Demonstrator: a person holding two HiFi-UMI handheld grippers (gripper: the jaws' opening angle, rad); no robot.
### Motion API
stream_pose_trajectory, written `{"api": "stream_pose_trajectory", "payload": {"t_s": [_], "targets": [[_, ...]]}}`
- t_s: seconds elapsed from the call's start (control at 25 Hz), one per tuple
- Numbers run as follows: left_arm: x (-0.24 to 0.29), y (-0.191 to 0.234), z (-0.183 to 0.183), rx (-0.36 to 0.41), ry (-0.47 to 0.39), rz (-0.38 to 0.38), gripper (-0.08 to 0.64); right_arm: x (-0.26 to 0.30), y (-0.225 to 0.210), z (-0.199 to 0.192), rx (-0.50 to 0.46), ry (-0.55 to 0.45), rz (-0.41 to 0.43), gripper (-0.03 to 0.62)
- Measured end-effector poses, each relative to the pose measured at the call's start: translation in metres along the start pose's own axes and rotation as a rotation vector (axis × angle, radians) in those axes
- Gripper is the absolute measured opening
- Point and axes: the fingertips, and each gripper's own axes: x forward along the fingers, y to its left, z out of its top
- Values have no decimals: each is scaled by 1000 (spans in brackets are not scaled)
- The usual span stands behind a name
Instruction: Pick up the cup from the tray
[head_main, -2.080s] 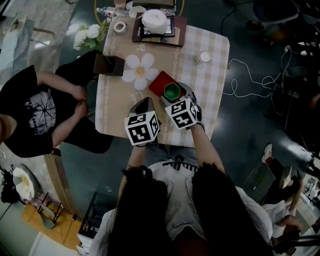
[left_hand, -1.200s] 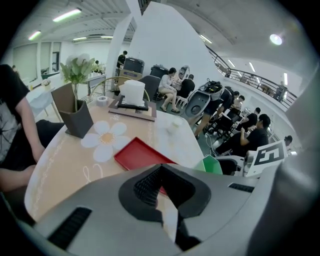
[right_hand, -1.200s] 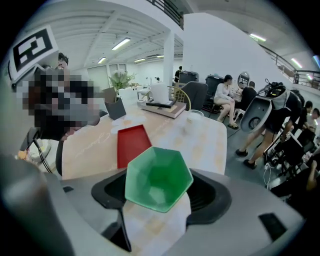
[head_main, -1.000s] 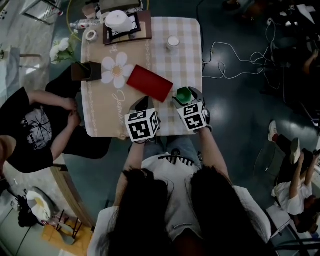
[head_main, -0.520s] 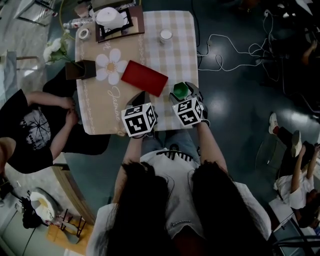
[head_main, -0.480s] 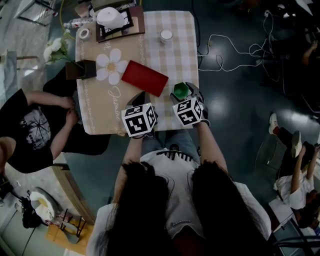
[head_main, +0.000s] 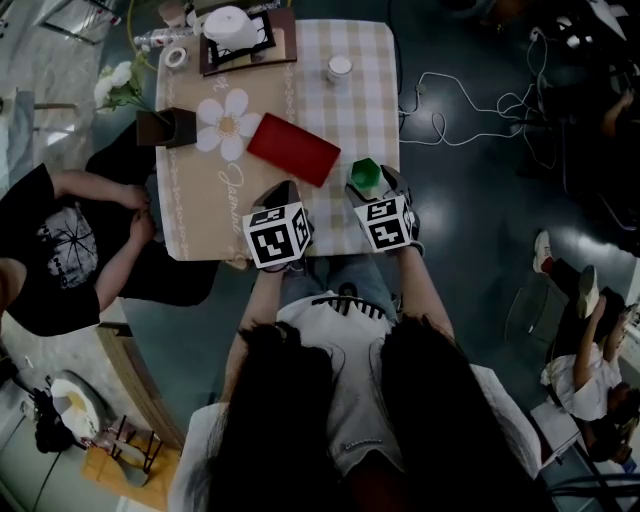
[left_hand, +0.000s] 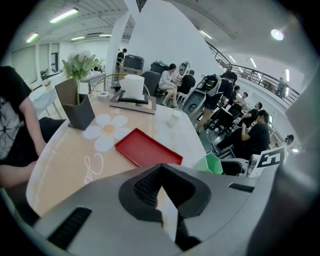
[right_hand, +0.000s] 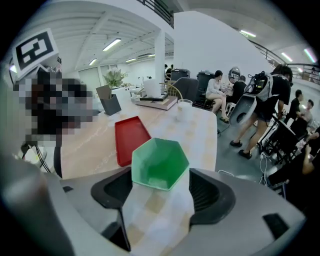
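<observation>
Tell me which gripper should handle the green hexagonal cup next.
Right. The green hexagonal plastic cup is already gripped between the jaws of the right gripper, clear of the red rectangular tray. The left gripper is shut on nothing and would have to reach across.

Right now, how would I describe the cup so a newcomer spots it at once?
Start at the checked-cloth table with its red tray. Just right of the tray, near the table's right edge, the cup sits between the jaws of the right gripper. It is the only green, six-sided thing there.
</observation>
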Motion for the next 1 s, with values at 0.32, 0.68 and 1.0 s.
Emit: {"api": "stream_pose_trajectory", "payload": {"t_s": [0.32, 0.68, 1.0], "targets": [[-11, -12, 2, 23, -37, -44, 6, -47, 5, 21, 135, -164, -13, 339], [-32, -39, 9, 57, -98, -118, 6, -116, 18, 79, 193, -412, 15, 210], [-51, -38, 17, 53, -147, -136, 6, -125, 37, 90, 175, -421, 11, 13]]}}
